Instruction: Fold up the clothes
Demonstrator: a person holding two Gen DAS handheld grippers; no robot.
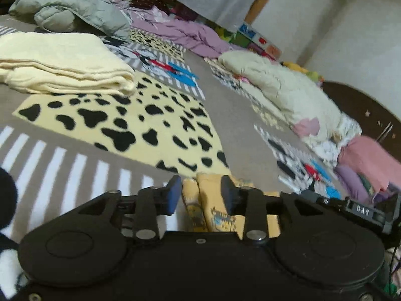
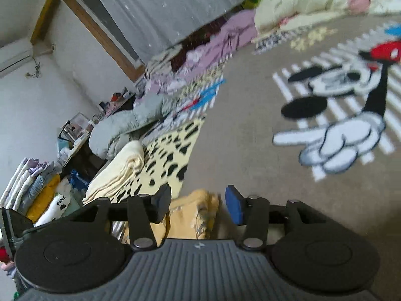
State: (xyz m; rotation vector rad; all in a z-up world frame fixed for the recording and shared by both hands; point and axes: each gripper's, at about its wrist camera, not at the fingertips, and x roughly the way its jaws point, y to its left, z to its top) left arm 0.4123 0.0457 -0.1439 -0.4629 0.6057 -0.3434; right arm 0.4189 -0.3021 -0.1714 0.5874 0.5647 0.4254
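Left gripper [image 1: 201,195] low over the carpet [image 1: 233,115], angled forward, pads pinched on bunched yellow printed garment [image 1: 213,208]. Right gripper [image 2: 198,204] also low, camera rolled sideways, jaws spread with a gap on the right pad; same yellow garment [image 2: 193,215] sits between them, touching left pad, grip not confirmed. Right gripper's body [image 1: 363,210] reads "DAS". Folded cream blanket [image 1: 62,62] lies on carpet's spotted patch. White item [image 2: 59,204] in side stack reads "pand".
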